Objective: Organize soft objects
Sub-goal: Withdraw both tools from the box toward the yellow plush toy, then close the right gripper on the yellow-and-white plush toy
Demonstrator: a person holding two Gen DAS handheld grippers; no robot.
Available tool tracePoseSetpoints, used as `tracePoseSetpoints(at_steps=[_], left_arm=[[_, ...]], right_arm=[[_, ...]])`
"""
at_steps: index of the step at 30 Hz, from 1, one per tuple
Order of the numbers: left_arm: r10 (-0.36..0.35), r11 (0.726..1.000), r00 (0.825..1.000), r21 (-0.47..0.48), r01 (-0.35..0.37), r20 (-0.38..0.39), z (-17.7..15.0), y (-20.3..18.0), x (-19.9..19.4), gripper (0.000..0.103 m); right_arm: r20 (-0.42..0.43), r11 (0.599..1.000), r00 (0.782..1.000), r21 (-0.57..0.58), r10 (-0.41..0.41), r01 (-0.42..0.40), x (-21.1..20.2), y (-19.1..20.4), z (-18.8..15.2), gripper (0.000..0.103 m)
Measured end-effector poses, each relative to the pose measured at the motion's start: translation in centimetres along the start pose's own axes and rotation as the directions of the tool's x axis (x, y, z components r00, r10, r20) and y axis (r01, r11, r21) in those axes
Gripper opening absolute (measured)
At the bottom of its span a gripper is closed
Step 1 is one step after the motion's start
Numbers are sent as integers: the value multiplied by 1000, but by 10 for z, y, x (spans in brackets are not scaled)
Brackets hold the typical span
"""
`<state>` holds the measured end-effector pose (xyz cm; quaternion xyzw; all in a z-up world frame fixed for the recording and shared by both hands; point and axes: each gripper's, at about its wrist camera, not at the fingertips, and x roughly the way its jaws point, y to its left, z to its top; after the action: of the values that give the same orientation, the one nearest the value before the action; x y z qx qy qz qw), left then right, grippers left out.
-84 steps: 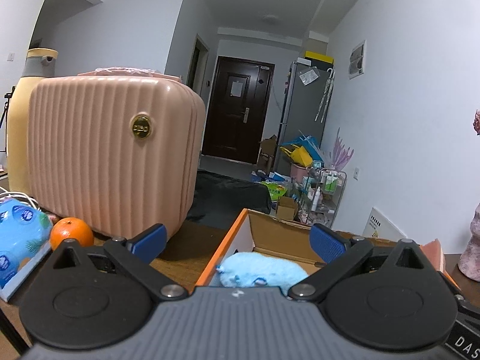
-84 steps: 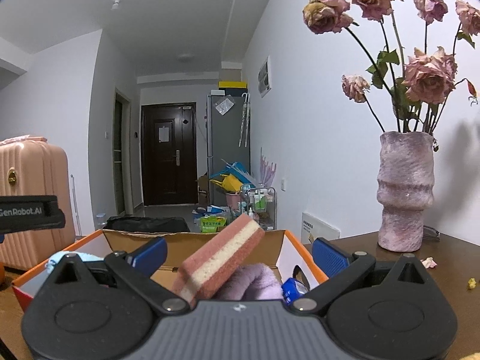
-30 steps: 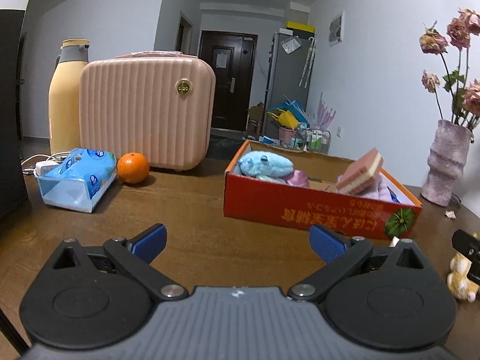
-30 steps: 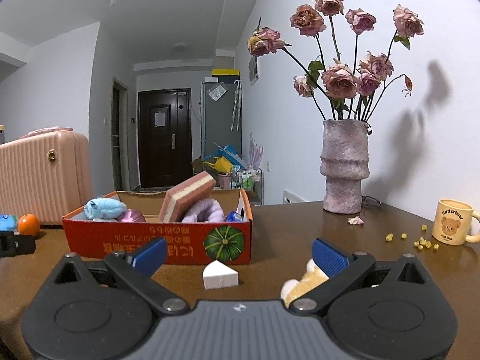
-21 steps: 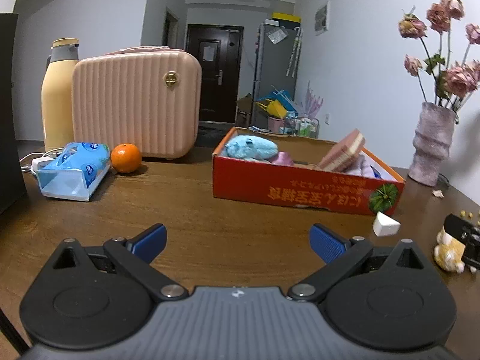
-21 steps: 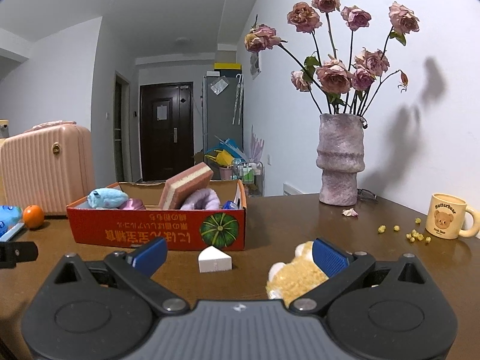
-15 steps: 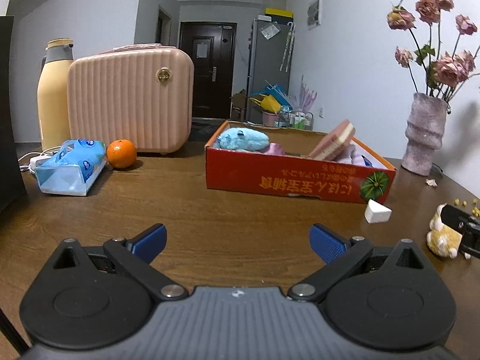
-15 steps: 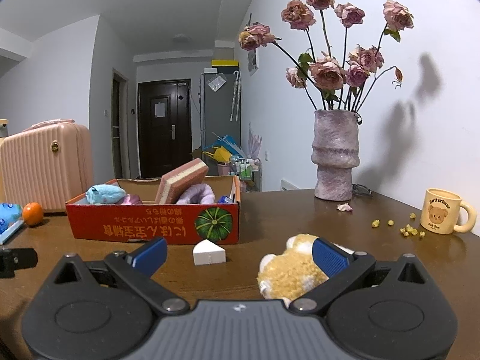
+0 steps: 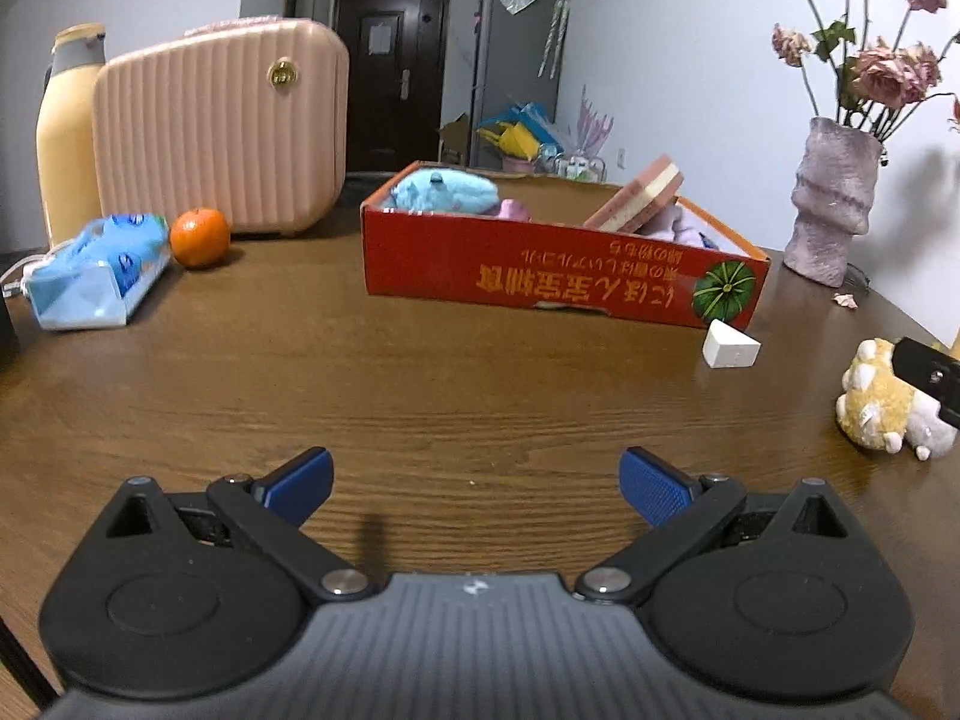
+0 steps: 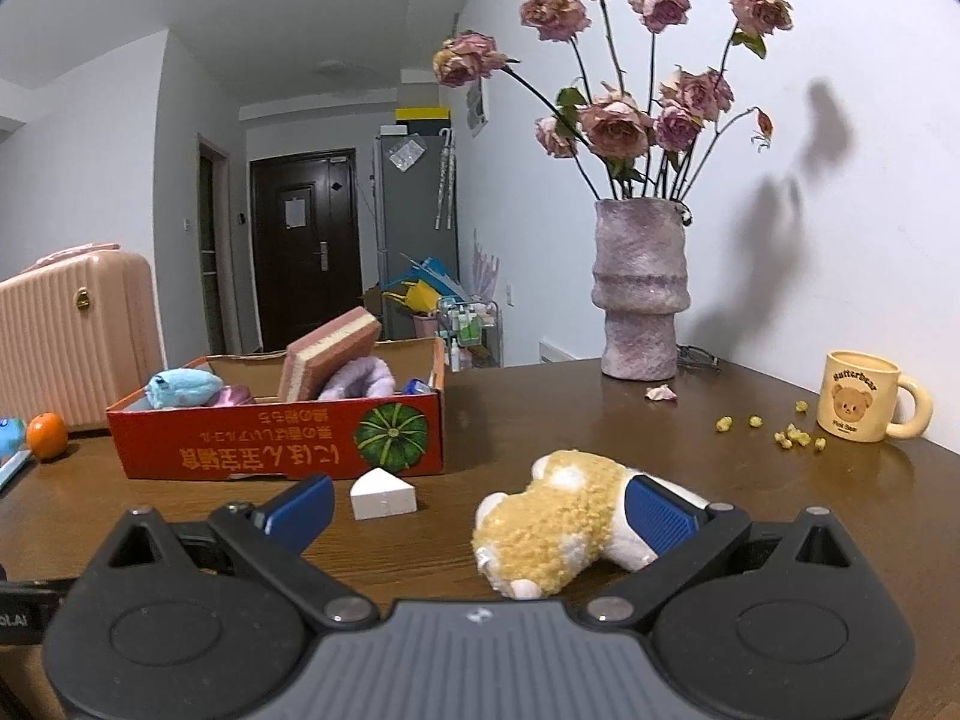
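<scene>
Plush first: from my left wrist view the fluffy yellow-and-white plush toy (image 9: 888,405) lies far off to the right on the brown wooden desk (image 9: 420,372), well apart from my left gripper (image 9: 474,480), whose blue-padded jaws stand wide with only bare wood between them. A black edge of my right gripper overlaps the toy's right side, so the right hand is plainly the nearer one. Beyond sit the small white wedge-shaped sponge (image 9: 729,348), just in front of the red cardboard box with the pumpkin print (image 9: 540,276), and inside that box the light-blue plush (image 9: 444,187) and the pink-and-cream layered sponge (image 9: 639,192).

Compared with half a second back, this view sits lower and nearer the desk, and the box and toy fill more of it.

From my right wrist view the toy (image 10: 558,528) lies on the desk right at my right gripper (image 10: 477,507), offset toward the right finger: the right blue pad (image 10: 657,516) overlaps its white end, while the left pad has empty desk beside it. The jaws are spread and grip nothing yet. Its long axis runs roughly across the opening, tilted a little away to the left. I judge I should shift right before closing, or I will pinch only the end. The box (image 10: 276,438) waits ahead-left, the white wedge (image 10: 384,495) between.

Half a second ago the toy sat slightly farther ahead; now it has come partly inside the fingers.
</scene>
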<state>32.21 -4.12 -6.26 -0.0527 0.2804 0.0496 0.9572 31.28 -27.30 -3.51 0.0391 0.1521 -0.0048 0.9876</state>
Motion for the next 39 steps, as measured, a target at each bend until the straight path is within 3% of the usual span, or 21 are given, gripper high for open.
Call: tracePoseSetpoints(at_steps=[6, 16, 23, 39], left_arm=[[1, 999, 1000, -39, -2, -25, 1, -9, 11, 103], [-52, 998, 998, 19, 52, -19, 3, -46, 20, 103], [-83, 996, 996, 42, 84, -18, 8, -66, 28, 103], [-134, 989, 991, 53, 136, -27, 15, -88, 41, 103]], right_arm=[[-8, 999, 999, -3, -37, 37, 3, -12, 1, 103], [-95, 994, 990, -26, -104, 102, 30, -44, 1, 103], [-158, 996, 985, -74, -61, 50, 58, -47, 2, 103], [-209, 986, 972, -102, 104, -128, 110, -51, 13, 103]])
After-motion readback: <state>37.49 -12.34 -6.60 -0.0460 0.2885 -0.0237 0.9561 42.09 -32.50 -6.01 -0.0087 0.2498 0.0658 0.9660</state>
